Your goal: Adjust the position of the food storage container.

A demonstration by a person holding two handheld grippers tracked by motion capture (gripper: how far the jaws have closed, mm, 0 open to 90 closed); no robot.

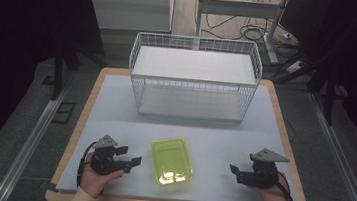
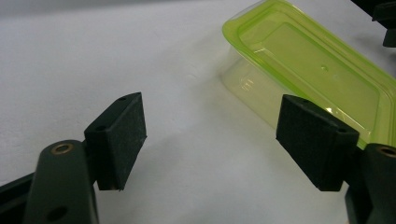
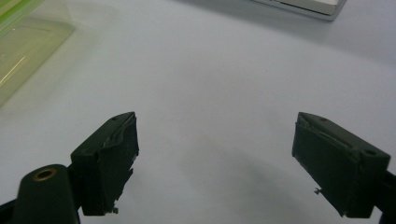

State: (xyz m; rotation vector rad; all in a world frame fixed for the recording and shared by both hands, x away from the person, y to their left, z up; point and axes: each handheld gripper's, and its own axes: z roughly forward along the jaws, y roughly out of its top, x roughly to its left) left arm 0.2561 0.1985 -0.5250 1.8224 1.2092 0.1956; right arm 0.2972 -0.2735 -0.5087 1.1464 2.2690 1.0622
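Pale grey matting covers a wooden-edged table [image 1: 116, 104], with dark floor and curtains around it and cables on the floor beyond the far end. At the far half of the table stands a white wire basket with two shelves [image 1: 194, 77], open at the top.

Near the person's edge, in the middle, lies a shallow rectangular container of clear plastic with a lime-green lid [image 1: 171, 160], flat on the mat, lid on. It sits between the two hand-held tools and touches neither.

To its left, the left gripper [image 1: 128, 158], black with a grey three-cornered plate on top, is held in the person's left hand [image 1: 96, 175] and points toward the container, just beside it. In the left gripper view its two black pads [image 2: 122, 140] stand wide apart with bare mat between them, and the container's corner lies just beyond the pad at the right.

To the right, well apart from the container, the right gripper [image 1: 236, 171] rests in the person's right hand [image 1: 277, 196]. Its jaws also stand wide apart over bare mat; the pad surfaces look worn, possibly frayed at the edges.
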